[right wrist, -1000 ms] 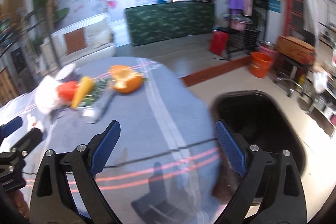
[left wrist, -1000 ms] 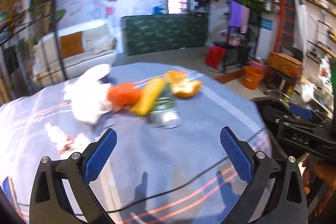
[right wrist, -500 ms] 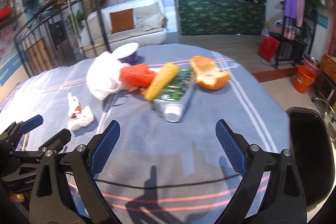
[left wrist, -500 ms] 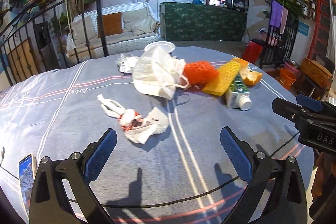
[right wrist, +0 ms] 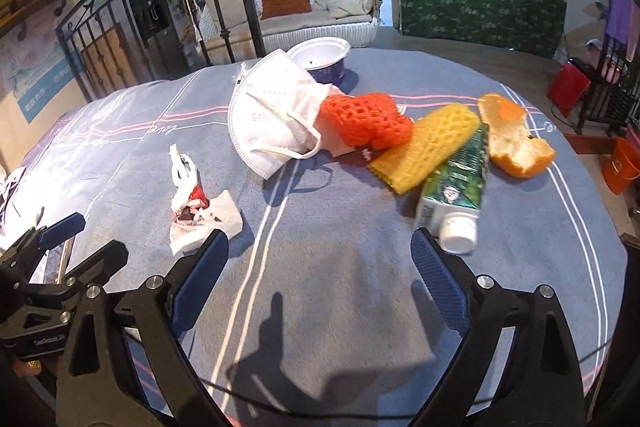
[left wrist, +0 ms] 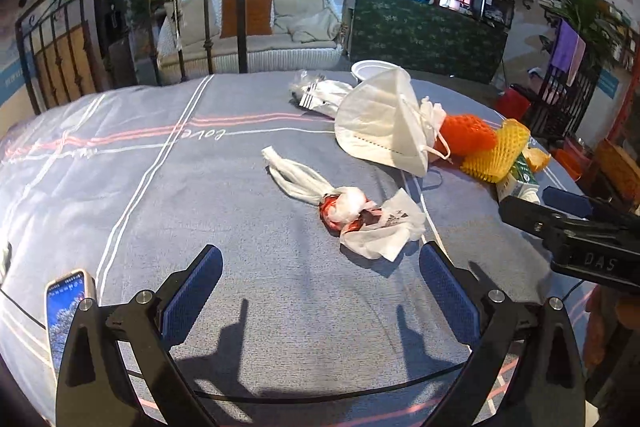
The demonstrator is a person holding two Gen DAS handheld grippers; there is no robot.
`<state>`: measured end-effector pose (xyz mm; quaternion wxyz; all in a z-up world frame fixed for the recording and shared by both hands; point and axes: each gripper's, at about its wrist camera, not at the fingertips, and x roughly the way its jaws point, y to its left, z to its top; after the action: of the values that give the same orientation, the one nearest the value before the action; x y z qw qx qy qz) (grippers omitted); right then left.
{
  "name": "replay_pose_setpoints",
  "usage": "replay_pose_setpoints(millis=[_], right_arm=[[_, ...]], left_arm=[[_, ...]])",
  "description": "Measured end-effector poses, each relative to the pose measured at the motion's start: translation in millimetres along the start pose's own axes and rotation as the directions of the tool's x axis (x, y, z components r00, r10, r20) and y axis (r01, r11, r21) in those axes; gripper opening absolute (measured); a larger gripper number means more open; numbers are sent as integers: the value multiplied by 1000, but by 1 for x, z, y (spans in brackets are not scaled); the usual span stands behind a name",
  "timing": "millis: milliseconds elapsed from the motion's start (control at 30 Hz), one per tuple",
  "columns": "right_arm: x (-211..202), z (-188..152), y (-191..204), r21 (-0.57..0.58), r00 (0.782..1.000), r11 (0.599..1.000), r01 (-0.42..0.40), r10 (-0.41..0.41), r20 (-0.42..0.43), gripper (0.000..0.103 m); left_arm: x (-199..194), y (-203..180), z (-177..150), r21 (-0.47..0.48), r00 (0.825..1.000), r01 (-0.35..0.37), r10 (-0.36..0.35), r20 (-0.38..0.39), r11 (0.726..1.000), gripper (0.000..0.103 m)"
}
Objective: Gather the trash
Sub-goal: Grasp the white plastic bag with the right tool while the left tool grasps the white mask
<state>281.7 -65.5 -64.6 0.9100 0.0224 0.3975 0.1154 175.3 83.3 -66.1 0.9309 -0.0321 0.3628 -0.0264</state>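
Observation:
Trash lies on a blue-grey tablecloth (left wrist: 200, 195). A crumpled tissue with red wrapper (left wrist: 352, 215) (right wrist: 196, 215) lies nearest. Behind it are a white face mask (left wrist: 384, 127) (right wrist: 272, 119), red foam net (left wrist: 468, 135) (right wrist: 368, 119), yellow foam net (left wrist: 496, 155) (right wrist: 428, 147), green toothpaste tube (right wrist: 460, 187) (left wrist: 516, 179), orange peel (right wrist: 516, 143) and a white-rimmed cup (right wrist: 320, 59) (left wrist: 372, 67). My left gripper (left wrist: 320, 287) is open and empty, short of the tissue. My right gripper (right wrist: 320, 267) is open and empty, between tissue and tube.
A phone (left wrist: 64, 311) lies at the left front of the table. A clear wrapper (left wrist: 316, 95) lies behind the mask. A thin black cable (right wrist: 320, 411) crosses the front of the cloth. An iron railing (left wrist: 132, 7) and sofa (left wrist: 256, 27) stand behind the table.
Both views have swung left from the black bin and table edge toward the trash pile. The tissue now lies close in front of both grippers. Both grippers stay open.

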Motion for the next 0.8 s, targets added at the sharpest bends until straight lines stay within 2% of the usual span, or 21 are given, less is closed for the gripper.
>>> replay_pose_setpoints(millis=[100, 200, 267, 400, 533, 567, 600, 667, 733, 800], right_arm=[[15, 9, 13, -16, 998, 998, -56, 55, -39, 91], [30, 12, 28, -36, 990, 992, -122, 119, -81, 91], [45, 13, 43, -65, 977, 983, -174, 164, -136, 91], [73, 15, 68, -110, 957, 968, -225, 199, -213, 91], [91, 17, 93, -154, 942, 954, -257, 212, -260, 74], [95, 17, 97, -167, 941, 952, -257, 208, -267, 65], [99, 16, 101, -177, 939, 950, -258, 203, -277, 61], [104, 15, 104, -184, 940, 950, -250, 193, -282, 34], [102, 15, 104, -186, 941, 949, -256, 200, -273, 18], [98, 16, 100, -165, 937, 947, -276, 227, -267, 11]], left_arm=[[2, 9, 1, -33, 1000, 20, -21, -8, 999, 97], [2, 17, 4, -46, 1000, -11, 11, -6, 999, 97], [2, 26, 5, -67, 1000, -27, 26, -16, 997, 97], [-3, 43, 8, -96, 998, -65, 65, -5, 993, 97], [-3, 56, 10, -131, 997, -73, 73, -5, 989, 96], [-2, 58, 10, -139, 997, -73, 72, -10, 988, 96], [-1, 59, 10, -143, 998, -70, 69, -14, 987, 95], [2, 59, 10, -153, 998, -62, 59, -24, 986, 94], [4, 58, 10, -154, 998, -57, 54, -23, 986, 94], [5, 56, 11, -153, 999, -51, 49, -20, 987, 94]])
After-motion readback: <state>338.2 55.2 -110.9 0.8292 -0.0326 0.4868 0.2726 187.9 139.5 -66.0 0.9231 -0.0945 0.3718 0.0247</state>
